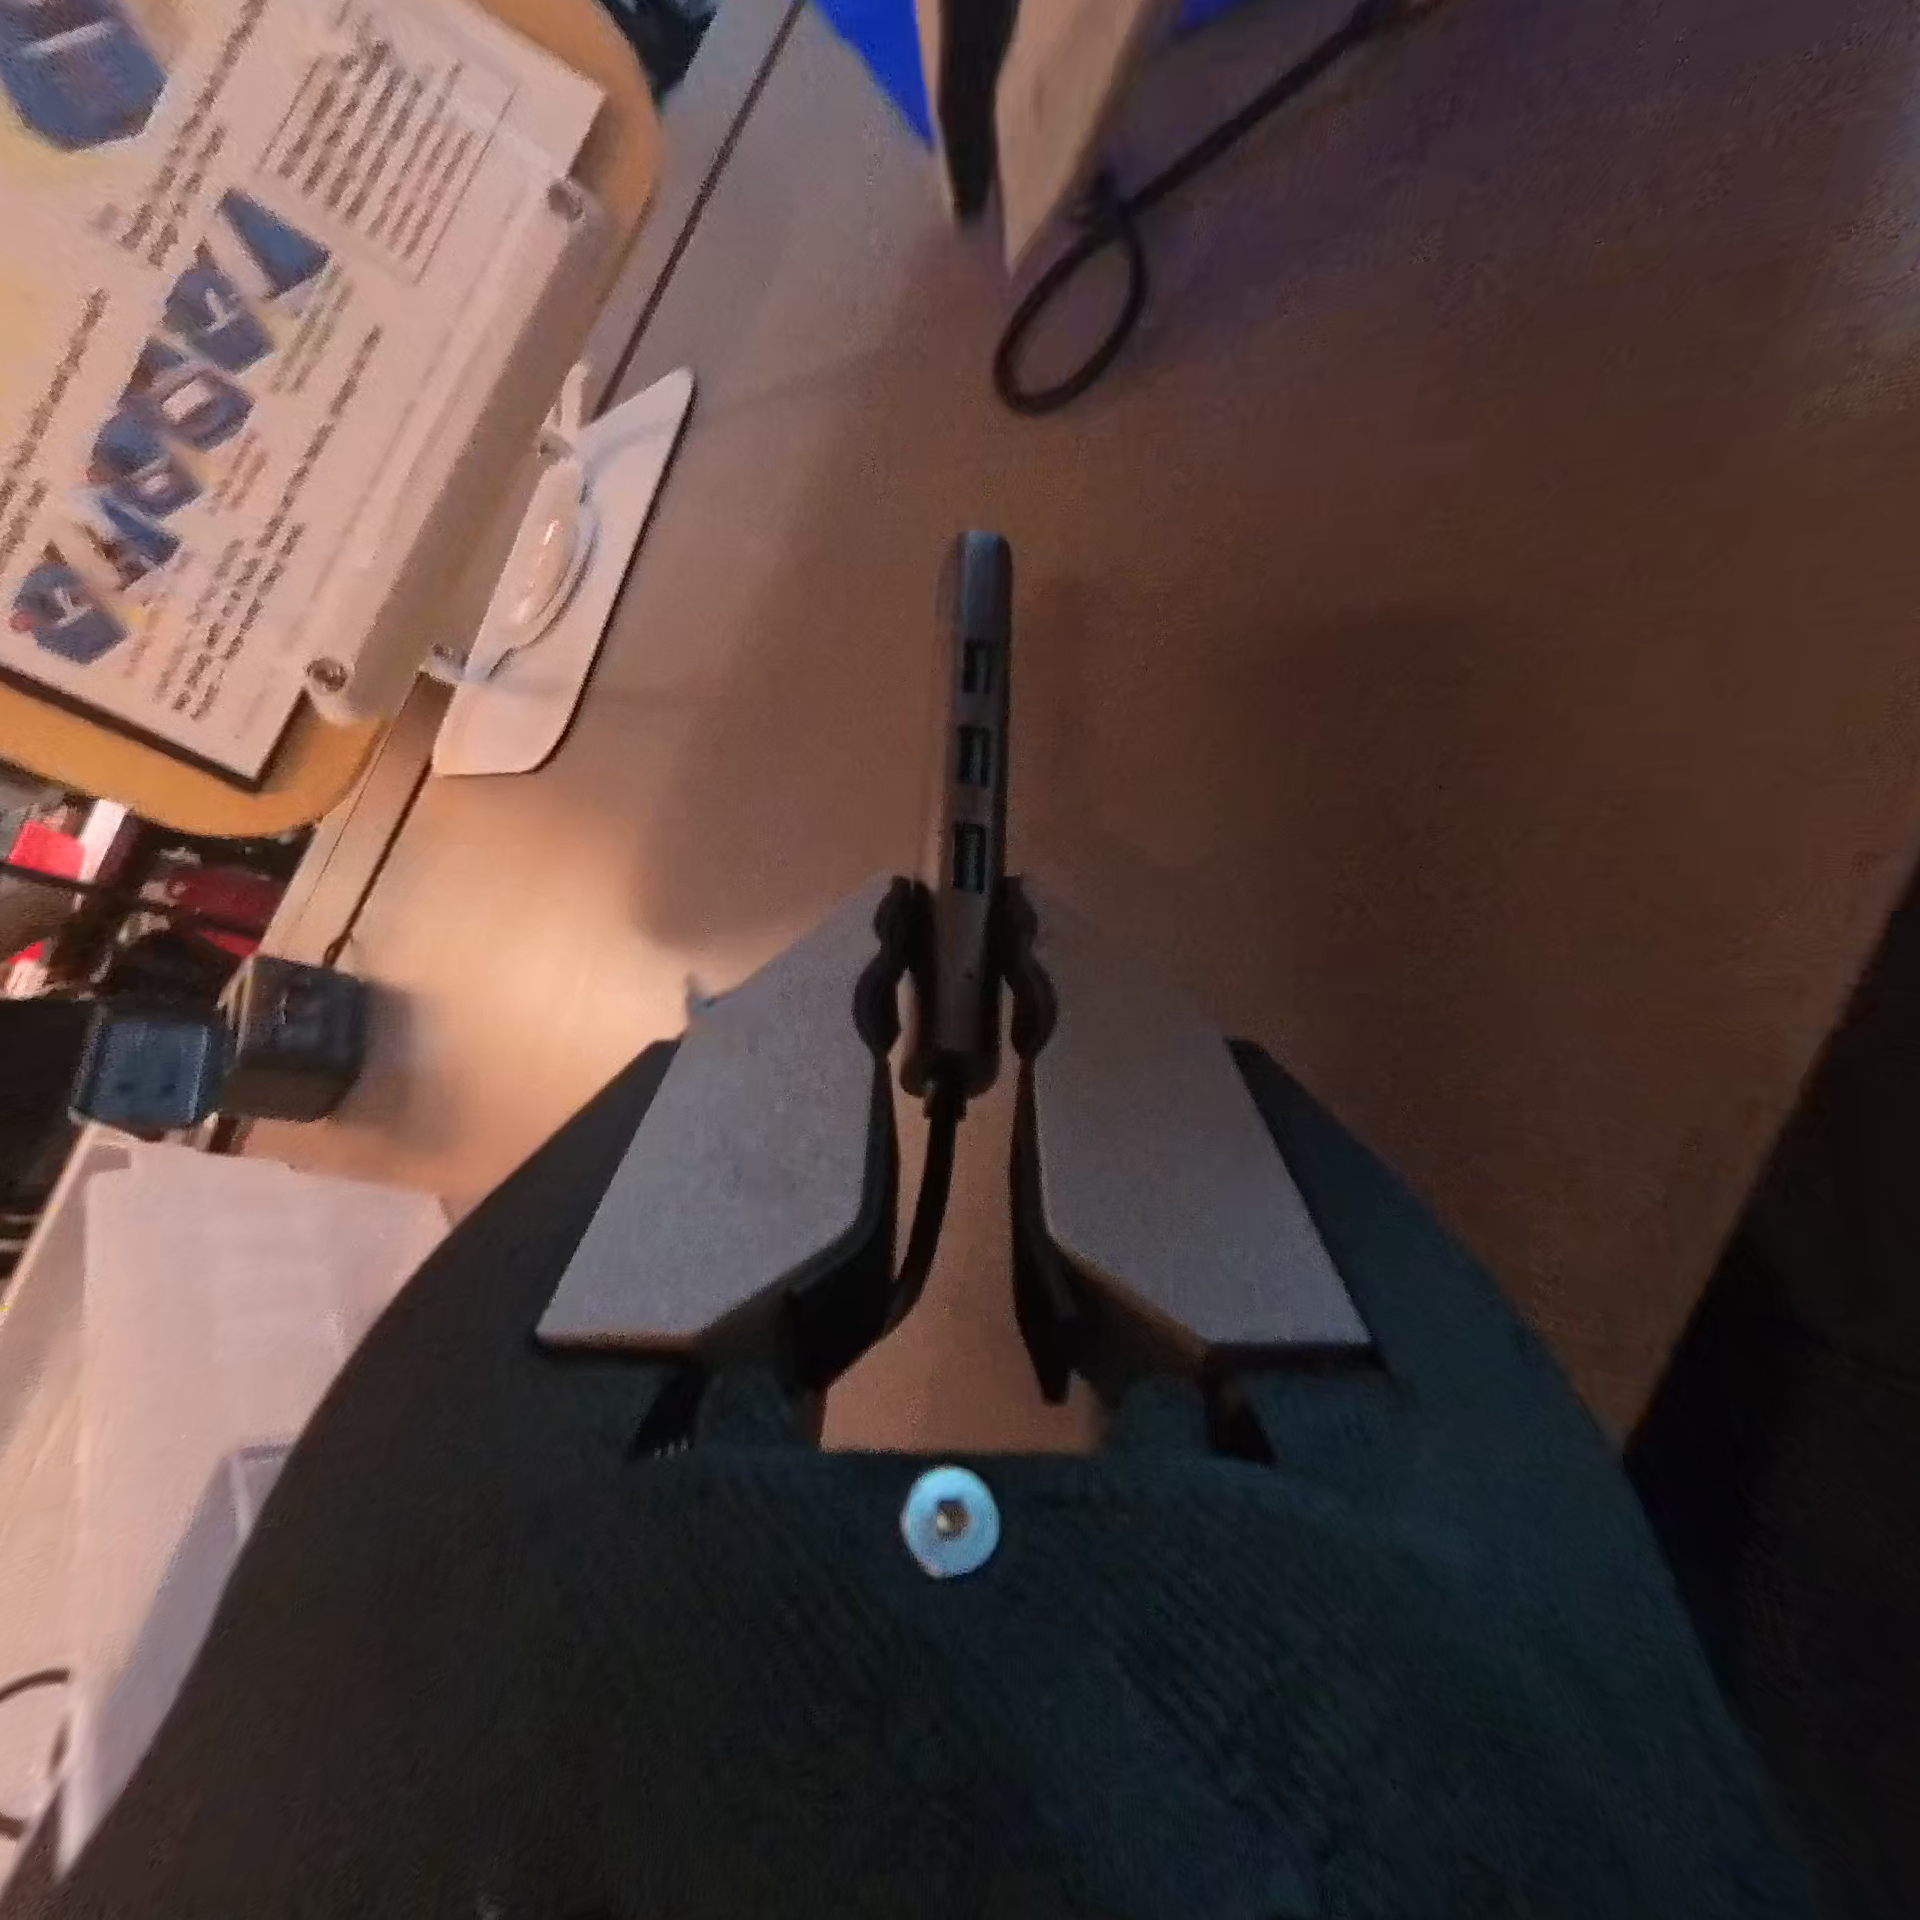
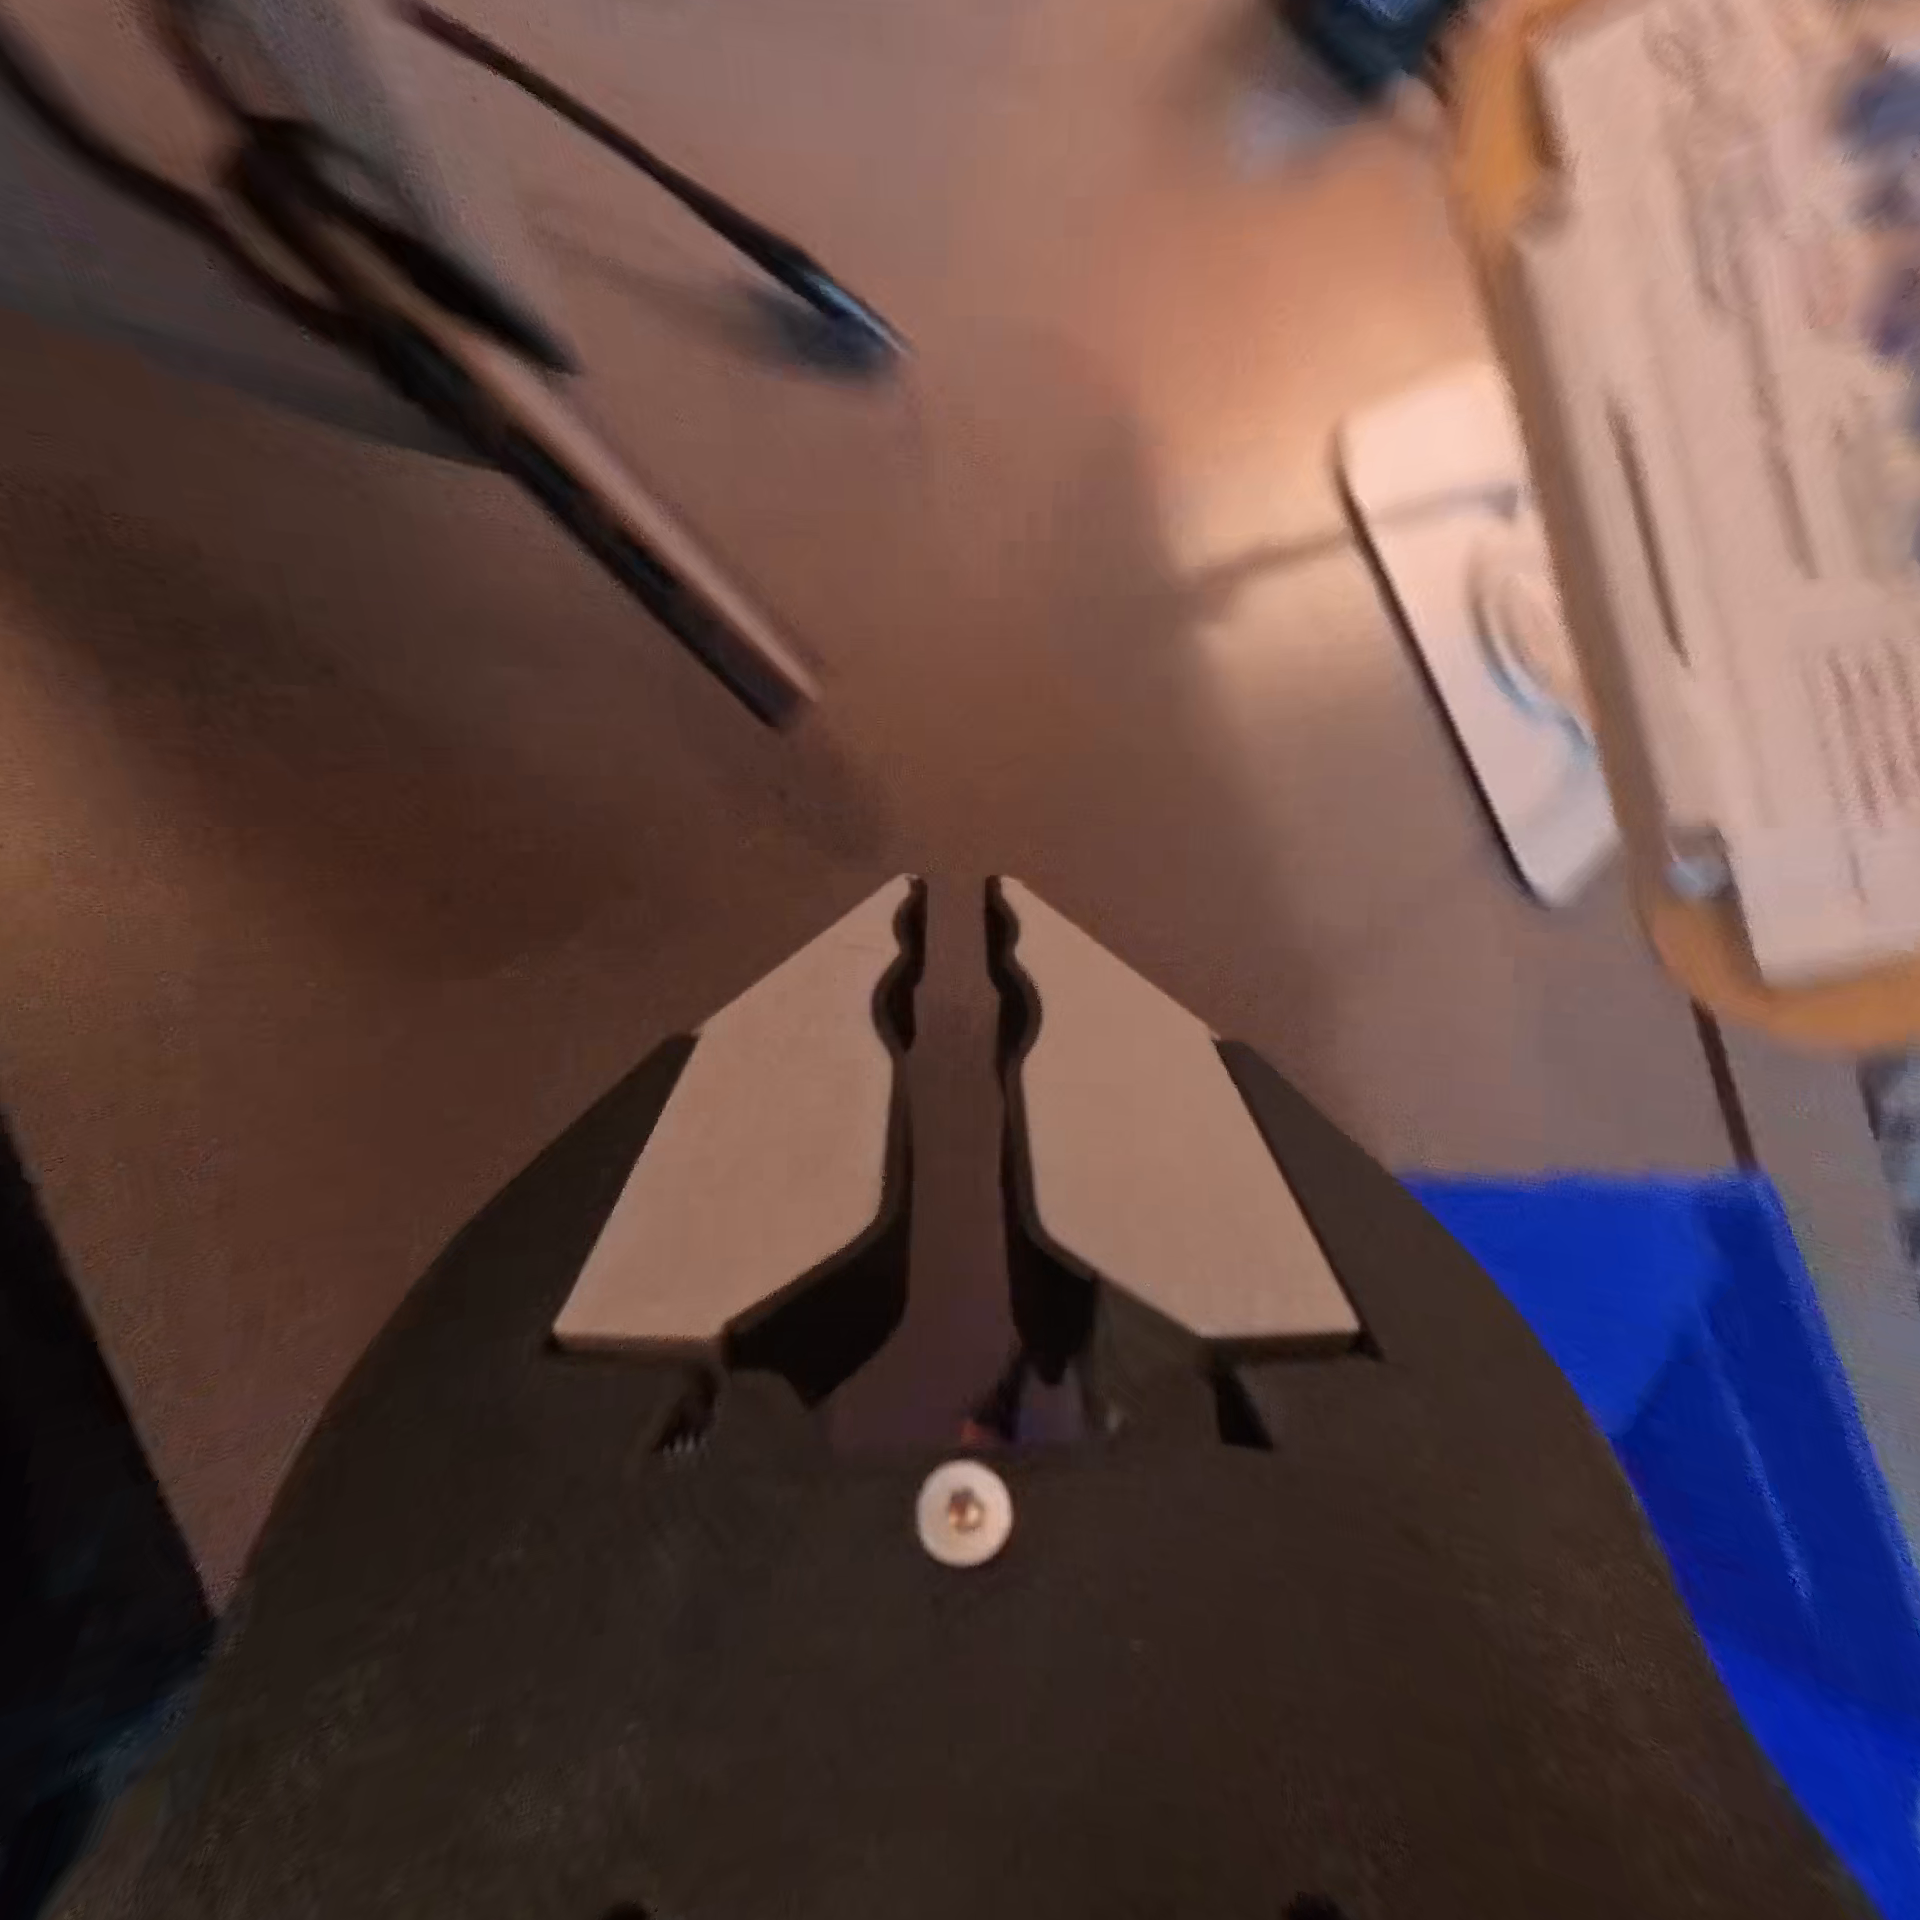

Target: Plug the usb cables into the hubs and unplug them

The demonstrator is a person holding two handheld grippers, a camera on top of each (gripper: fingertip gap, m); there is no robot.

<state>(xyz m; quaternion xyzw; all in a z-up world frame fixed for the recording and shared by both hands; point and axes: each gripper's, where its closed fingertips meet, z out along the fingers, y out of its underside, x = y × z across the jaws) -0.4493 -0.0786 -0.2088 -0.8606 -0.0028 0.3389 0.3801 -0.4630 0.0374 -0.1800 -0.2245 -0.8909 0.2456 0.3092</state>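
Note:
My left gripper (image 1: 958, 894) is shut on the near end of a dark grey USB hub (image 1: 977, 707). It holds the hub on edge above the brown table (image 1: 1403, 727), pointing away, with three empty ports showing. The hub's own black cord (image 1: 930, 1195) runs back between the fingers. My right gripper (image 2: 953, 883) is empty, with a narrow gap between its jaws, over the bare table (image 2: 312, 883). A loose black cable end with a plug (image 2: 831, 317) lies ahead of it, blurred. A black cable loop (image 1: 1070, 312) lies far ahead in the left wrist view.
A printed sign on a wooden board (image 1: 260, 364) stands at the left, with a white card (image 1: 582, 582) beside it; both show at the right of the right wrist view (image 2: 1714, 520). Black adapter blocks (image 1: 281, 1039) sit at the table's left edge. Tangled black cables (image 2: 436, 343) and a blue object (image 2: 1662, 1455) are nearby. The grippers' ends are close to 12 centimeters from one another.

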